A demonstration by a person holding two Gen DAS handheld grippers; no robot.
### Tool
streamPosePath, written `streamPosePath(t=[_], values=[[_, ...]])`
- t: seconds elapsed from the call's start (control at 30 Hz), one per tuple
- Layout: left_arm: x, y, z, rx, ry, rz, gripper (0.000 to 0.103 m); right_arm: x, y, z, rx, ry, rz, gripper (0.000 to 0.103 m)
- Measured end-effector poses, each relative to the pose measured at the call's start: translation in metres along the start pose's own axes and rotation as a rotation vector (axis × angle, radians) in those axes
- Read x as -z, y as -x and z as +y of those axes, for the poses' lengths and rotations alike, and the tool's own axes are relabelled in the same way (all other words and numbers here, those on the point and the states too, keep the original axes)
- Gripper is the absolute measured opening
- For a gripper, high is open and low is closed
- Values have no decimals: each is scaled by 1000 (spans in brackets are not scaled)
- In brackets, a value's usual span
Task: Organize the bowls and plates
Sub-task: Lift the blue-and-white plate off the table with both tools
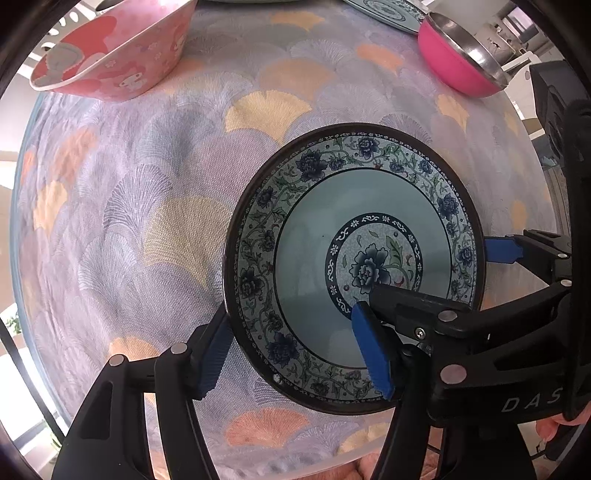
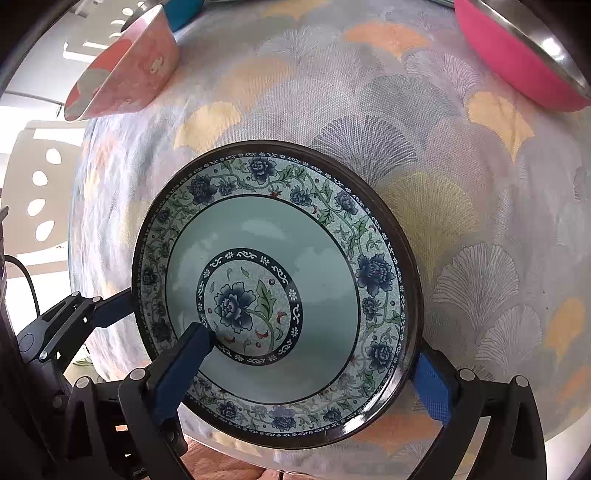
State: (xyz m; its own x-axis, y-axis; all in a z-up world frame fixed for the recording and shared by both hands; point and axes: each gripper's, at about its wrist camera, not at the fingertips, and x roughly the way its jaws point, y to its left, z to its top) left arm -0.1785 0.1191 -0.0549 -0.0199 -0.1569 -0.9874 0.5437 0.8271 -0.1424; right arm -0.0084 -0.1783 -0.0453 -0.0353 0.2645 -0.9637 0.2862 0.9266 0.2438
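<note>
A floral blue-and-white bowl with a dark rim sits on the patterned tablecloth near the front edge; it also shows in the right wrist view. My left gripper straddles its near-left rim, one blue pad outside, one inside. My right gripper straddles the opposite rim the same way; its pads also show in the left wrist view. Both sets of jaws stand wide, and I cannot tell whether they press the rim.
A pink cartoon bowl stands at the far left, also in the right wrist view. A pink bowl with a steel lining stands at the far right. A floral plate lies at the far edge.
</note>
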Motion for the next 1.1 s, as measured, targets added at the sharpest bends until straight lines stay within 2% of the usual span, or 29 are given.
streamPosePath(t=[0.37,0.5,0.6,0.73,0.97,1.1], values=[[-6,-3,1,-6,11,13,63,10,1,-4,-32,2,-17,102],[-10,-4,0,-17,5,45,63,8,-1,-5,-37,2,32,102],[-12,-3,-2,-14,-13,69,65,7,-2,-3,-9,11,80,99],[-17,-1,8,11,50,80,65,5,-1,-2,-4,31,115,99],[-29,12,19,-15,125,71,65,-9,16,-3,13,75,106,99],[-41,27,24,-21,167,56,65,-20,37,-2,-44,96,91,99]])
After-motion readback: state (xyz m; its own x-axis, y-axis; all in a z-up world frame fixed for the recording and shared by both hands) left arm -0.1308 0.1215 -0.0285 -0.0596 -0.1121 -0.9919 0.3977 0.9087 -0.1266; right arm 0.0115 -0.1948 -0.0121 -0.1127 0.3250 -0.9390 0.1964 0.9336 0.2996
